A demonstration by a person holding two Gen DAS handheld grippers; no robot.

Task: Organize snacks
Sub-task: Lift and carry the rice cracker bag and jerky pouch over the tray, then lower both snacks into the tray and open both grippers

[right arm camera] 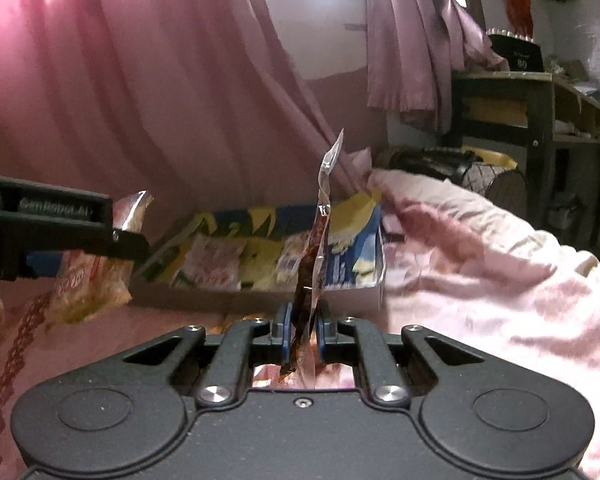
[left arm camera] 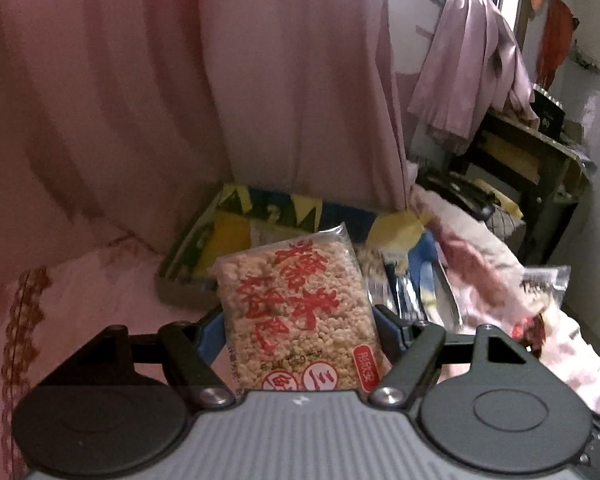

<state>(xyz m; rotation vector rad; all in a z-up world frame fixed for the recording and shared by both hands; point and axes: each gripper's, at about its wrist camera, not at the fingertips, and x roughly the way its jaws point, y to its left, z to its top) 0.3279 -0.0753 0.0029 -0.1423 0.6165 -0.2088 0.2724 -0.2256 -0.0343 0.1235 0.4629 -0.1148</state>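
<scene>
I saw the rice-cake packet (left arm camera: pixel 296 312) wrapped in clear glossy film over a rough, grainy block. My left hand-held gripper (left arm camera: pixel 298 324) looked like matt black plastic with blue pads and bright metal screws, its housing grey and ribbed. In my right hand-held gripper (right arm camera: pixel 303 326) the thin sachet (right arm camera: pixel 314 252) was shiny, crinkled plastic. The box (right arm camera: pixel 220 220) seemed printed glossy card. The curtain (right arm camera: pixel 160 80) and bedspread (right arm camera: pixel 480 260) were soft matt cloth, the bedspread creased

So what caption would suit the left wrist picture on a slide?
Left gripper holding a clear packet of puffed-rice snack above a pink bedspread, with a colourful snack box waiting behind.
</scene>
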